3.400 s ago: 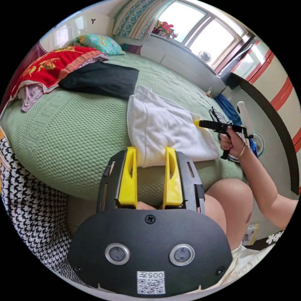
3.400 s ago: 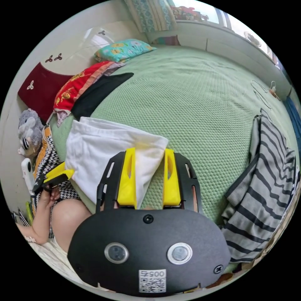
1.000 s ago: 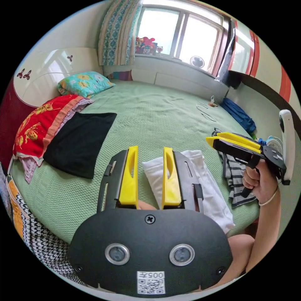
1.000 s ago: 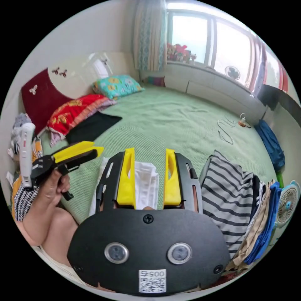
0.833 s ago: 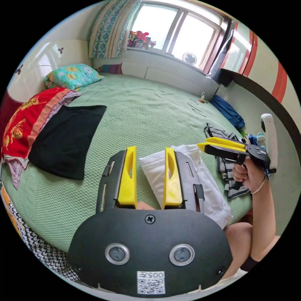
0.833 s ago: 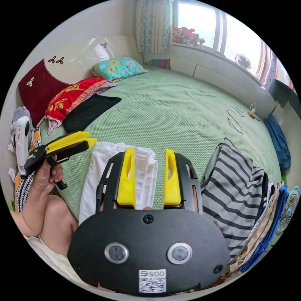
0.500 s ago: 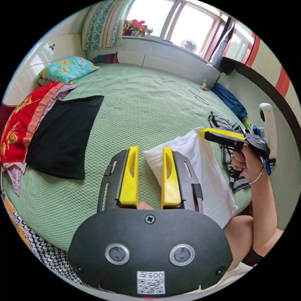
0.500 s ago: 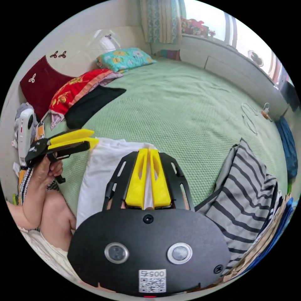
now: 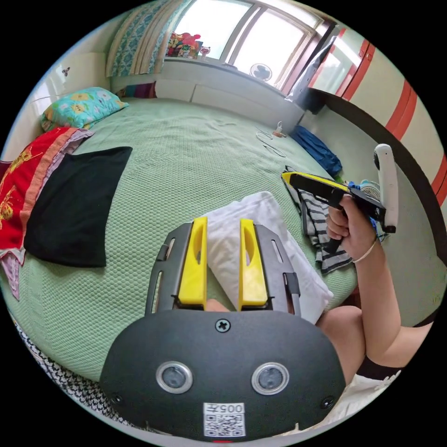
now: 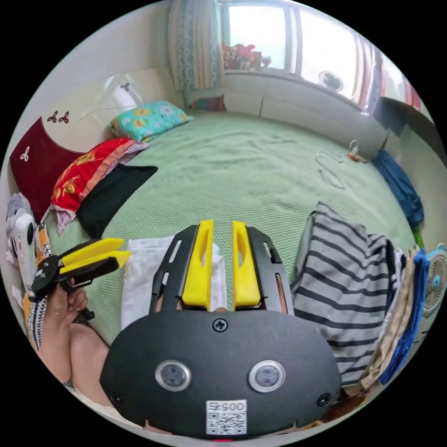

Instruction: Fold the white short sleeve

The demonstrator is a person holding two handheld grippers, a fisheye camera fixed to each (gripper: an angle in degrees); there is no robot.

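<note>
Green bedspread holds the folded white short sleeve; your left gripper and right gripper hover parted, gripping nothing.

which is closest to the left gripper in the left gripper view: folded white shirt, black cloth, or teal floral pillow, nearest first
1. Folded white shirt, lying between and just beyond the left gripper jaws.
2. Black cloth, off to the view's left on the green bedspread.
3. Teal floral pillow, far upper left by the headboard.
</note>
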